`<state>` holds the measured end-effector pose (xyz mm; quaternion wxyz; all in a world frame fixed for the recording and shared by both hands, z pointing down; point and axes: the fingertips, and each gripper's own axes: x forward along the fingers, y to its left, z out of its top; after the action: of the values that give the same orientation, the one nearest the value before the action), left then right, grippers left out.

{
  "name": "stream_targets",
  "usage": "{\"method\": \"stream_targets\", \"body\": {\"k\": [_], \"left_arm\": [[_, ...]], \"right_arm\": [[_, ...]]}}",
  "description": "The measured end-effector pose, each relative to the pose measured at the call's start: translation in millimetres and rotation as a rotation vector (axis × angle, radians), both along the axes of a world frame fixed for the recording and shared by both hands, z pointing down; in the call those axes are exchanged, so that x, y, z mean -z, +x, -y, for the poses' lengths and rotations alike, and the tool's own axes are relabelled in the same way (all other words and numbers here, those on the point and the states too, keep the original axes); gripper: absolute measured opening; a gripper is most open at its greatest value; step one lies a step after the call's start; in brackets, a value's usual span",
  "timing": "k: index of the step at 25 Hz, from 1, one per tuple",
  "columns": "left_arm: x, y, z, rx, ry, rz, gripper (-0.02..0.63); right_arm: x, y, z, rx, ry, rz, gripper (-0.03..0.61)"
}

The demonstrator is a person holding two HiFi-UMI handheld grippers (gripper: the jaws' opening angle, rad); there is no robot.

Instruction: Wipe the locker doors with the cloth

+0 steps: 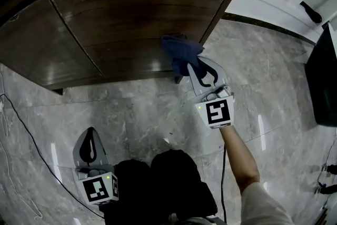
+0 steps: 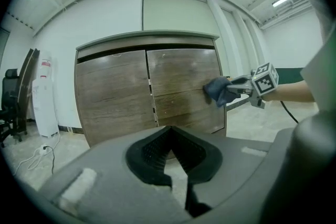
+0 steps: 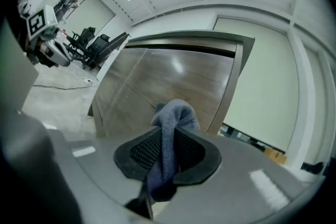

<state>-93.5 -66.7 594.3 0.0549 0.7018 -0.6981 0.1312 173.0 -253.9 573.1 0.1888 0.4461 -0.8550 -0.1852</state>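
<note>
The locker has two brown wooden doors, a left door (image 1: 31, 45) and a right door (image 1: 137, 13). My right gripper (image 1: 190, 65) is shut on a dark blue cloth (image 1: 179, 50), and the cloth lies against the lower right part of the right door. From the left gripper view the cloth (image 2: 216, 89) touches the door (image 2: 181, 81) near its right edge. In the right gripper view the cloth (image 3: 173, 113) hangs pinched between the pads of my right gripper (image 3: 170, 126). My left gripper (image 1: 90, 133) is held back low over the floor, shut and holding nothing (image 2: 168, 131).
A thin cable (image 1: 21, 124) runs over the grey marble floor at the left. A dark screen (image 1: 322, 81) stands at the right edge. A white appliance (image 2: 44, 92) and an office chair (image 2: 10, 97) stand left of the locker. My dark clothing (image 1: 168, 182) fills the bottom.
</note>
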Motion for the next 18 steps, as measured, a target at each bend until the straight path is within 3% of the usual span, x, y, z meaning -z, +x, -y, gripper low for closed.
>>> {"method": "stream_targets", "body": {"k": [6, 18], "left_arm": [[11.0, 4.7, 2.5, -0.015, 0.012, 0.0, 0.002], [18.6, 5.1, 2.5, -0.017, 0.026, 0.006, 0.002]], "right_arm": [[54.9, 9.8, 61.5, -0.068, 0.165, -0.063, 0.071], [203.1, 3.6, 64.8, -0.076, 0.401, -0.036, 0.072]]}}
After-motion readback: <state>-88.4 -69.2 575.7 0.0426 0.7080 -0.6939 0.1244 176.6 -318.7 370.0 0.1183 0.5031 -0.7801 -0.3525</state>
